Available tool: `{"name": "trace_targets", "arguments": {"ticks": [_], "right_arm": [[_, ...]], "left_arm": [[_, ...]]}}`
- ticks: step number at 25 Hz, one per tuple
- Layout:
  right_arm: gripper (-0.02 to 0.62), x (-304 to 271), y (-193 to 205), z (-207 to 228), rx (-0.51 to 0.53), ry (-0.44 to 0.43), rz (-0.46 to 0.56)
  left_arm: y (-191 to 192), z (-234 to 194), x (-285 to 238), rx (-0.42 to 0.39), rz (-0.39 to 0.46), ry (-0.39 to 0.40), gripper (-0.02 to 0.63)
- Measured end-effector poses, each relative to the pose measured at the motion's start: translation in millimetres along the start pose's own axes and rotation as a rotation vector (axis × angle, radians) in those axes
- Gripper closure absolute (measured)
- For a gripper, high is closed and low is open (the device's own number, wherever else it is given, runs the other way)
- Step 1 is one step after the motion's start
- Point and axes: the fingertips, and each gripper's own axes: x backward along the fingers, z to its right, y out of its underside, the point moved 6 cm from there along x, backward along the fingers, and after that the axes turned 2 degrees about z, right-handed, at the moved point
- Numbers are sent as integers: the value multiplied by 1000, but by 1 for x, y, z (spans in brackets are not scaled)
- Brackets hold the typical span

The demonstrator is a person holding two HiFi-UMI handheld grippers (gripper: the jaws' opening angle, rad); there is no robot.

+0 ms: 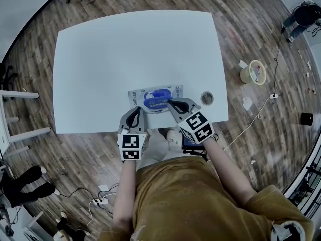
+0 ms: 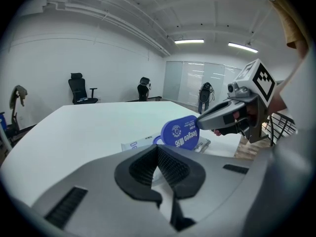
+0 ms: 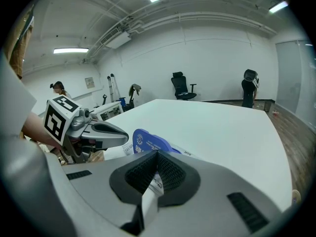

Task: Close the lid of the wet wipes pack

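My right claw [image 3: 156, 171] is clamped on the printed white edge of the flat white wet wipes pack [image 1: 136, 98] near the white table's [image 1: 100, 59] front edge. Its oval blue lid [image 2: 180, 132] stands open. My left claw [image 2: 159, 166] sits beside it, jaws together.

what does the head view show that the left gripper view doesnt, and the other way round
Only the head view: the tape roll right of the wet wipes pack, and a pale round container on the floor. Only the left gripper view: the blue lid standing open, an office chair, ceiling lights. Both: the white table, the pack, the lid, the right gripper.
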Motion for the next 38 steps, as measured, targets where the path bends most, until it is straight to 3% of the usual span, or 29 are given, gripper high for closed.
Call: {"name": "trace_targets", "arguments": {"ticks": [38], "right_arm": [[589, -19, -5, 20, -64, 21, -8]], "left_arm": [[-13, -8, -32, -21, -31, 74, 614]]}}
